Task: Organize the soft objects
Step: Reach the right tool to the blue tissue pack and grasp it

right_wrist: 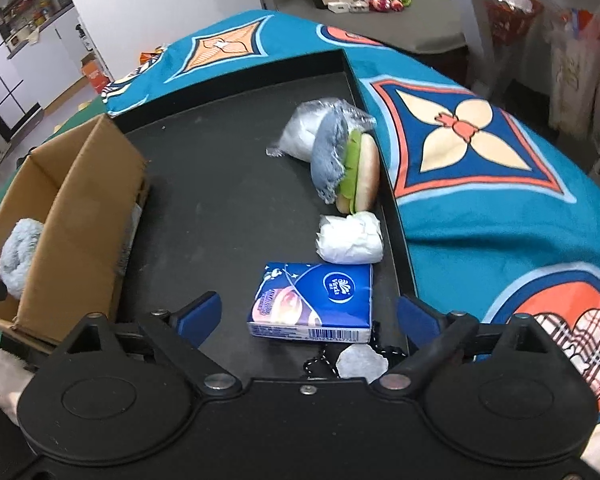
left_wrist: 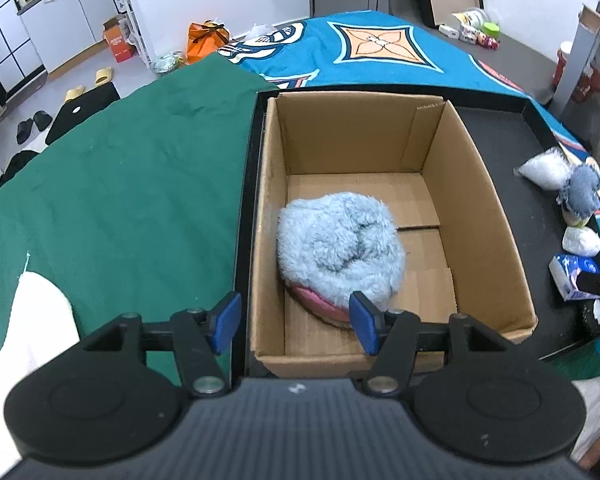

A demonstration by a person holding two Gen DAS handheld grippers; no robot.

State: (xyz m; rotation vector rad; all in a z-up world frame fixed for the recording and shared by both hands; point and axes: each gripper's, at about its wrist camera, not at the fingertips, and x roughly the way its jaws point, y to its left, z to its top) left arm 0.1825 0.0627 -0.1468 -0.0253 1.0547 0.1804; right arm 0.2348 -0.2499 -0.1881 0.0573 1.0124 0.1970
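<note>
A fluffy light-blue plush with a pink underside [left_wrist: 340,246] lies inside the open cardboard box [left_wrist: 480,200]. My left gripper [left_wrist: 294,322] hovers open over the box's near left corner, touching nothing. In the right wrist view, my right gripper [right_wrist: 308,314] stands wide open on either side of a blue tissue pack [right_wrist: 314,300] on the black tray [right_wrist: 220,184], pads apart from it. Beyond lie a white wrapped bundle [right_wrist: 350,238], a plush burger [right_wrist: 362,172] with a grey-blue fuzzy piece [right_wrist: 328,160], and a clear bag of white stuffing [right_wrist: 304,130].
The tray sits on a bed with a teal patterned blanket [right_wrist: 480,208] on the right and a green sheet [left_wrist: 120,184] on the left. A white pad on a black cord [right_wrist: 360,360] lies at the tray's near edge. Slippers and boxes litter the floor beyond.
</note>
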